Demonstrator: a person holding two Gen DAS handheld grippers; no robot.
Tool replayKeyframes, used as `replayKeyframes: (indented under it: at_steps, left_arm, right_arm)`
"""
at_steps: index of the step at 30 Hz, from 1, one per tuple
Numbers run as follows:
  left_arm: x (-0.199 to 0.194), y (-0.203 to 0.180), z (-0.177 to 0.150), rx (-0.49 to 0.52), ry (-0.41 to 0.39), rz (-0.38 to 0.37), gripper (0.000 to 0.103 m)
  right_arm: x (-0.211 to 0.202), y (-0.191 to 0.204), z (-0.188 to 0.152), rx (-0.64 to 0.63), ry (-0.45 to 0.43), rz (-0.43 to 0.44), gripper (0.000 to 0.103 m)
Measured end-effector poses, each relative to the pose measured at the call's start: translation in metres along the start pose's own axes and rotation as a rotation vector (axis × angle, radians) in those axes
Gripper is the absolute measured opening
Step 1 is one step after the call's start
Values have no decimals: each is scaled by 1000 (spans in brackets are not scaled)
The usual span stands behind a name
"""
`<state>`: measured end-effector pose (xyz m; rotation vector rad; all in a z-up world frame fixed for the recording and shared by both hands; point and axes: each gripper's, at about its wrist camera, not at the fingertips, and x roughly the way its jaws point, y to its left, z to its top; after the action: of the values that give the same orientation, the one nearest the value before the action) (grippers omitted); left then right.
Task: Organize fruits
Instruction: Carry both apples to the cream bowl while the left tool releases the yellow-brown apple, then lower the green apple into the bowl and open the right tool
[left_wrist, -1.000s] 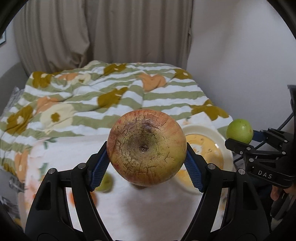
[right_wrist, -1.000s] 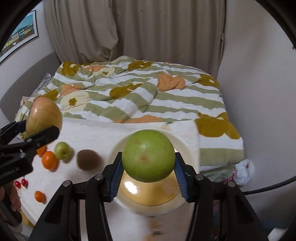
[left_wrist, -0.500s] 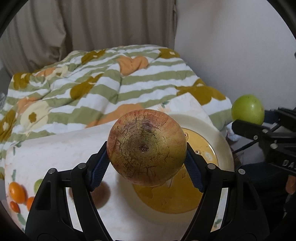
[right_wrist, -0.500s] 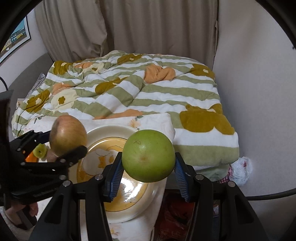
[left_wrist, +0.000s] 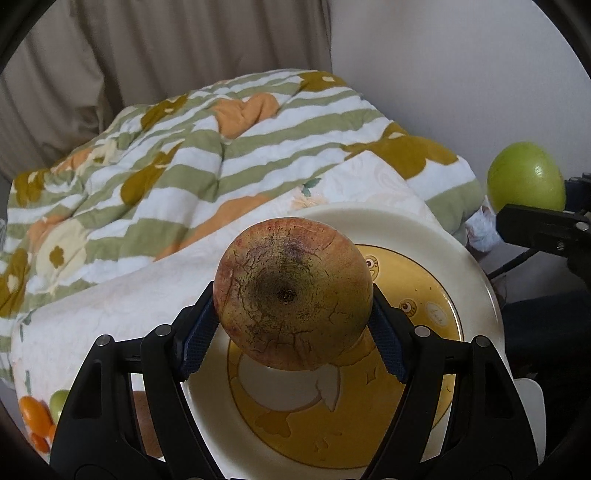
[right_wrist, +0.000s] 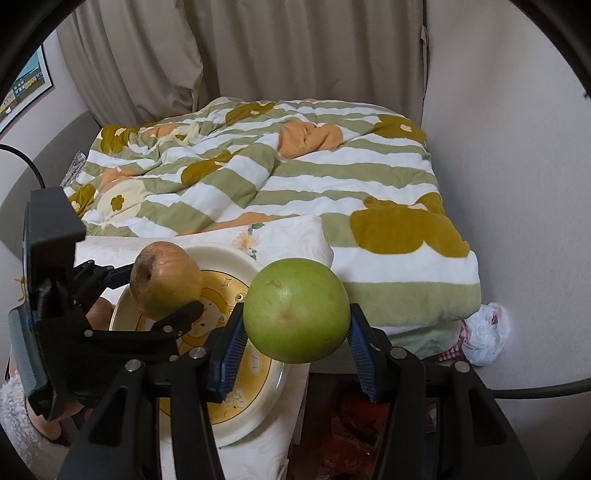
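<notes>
My left gripper (left_wrist: 293, 332) is shut on a large reddish-yellow apple (left_wrist: 291, 291) with cracked skin, held just above the white plate (left_wrist: 476, 273) with a yellow cartoon centre. From the right wrist view that apple (right_wrist: 166, 278) hangs over the plate's (right_wrist: 258, 398) far left part. My right gripper (right_wrist: 297, 350) is shut on a green apple (right_wrist: 297, 310), held beyond the plate's right edge, off the table's corner. The green apple (left_wrist: 526, 181) shows at the right edge of the left wrist view.
The plate sits on a table under a white patterned cloth (left_wrist: 92, 321). Small oranges (left_wrist: 35, 417), a green fruit (left_wrist: 59, 402) and a brown fruit (left_wrist: 142, 417) lie at its left. Behind stands a bed with a striped blanket (right_wrist: 295, 166); a wall is on the right.
Both grippers moved right and down with their apples. The left one now hangs low over the plate; the right one has passed beyond the plate's right edge.
</notes>
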<state>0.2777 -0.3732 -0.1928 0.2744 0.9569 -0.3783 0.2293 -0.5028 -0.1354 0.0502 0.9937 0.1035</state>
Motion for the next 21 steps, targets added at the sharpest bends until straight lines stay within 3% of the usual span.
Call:
replayKeyframes:
  at_steps: [3, 6, 8, 13, 21]
  left_arm:
    - [3, -3, 0, 10, 6, 10, 84]
    - [-7, -7, 3, 43, -42, 33, 103]
    - [-15, -10, 6, 64, -72, 30, 103]
    - [-27, -7, 6, 91, -50, 27, 103]
    - [-62, 25, -3, -4, -19, 21, 103]
  right_arm:
    - [-2, -3, -1, 13, 0, -8, 49]
    - [-7, -4, -2, 34, -1, -21, 49]
    - [-11, -7, -3, 50, -1, -27, 49]
    - [-20, -11, -6, 58, -11, -45, 49]
    - [-22, 0, -8, -13, -11, -26, 49]
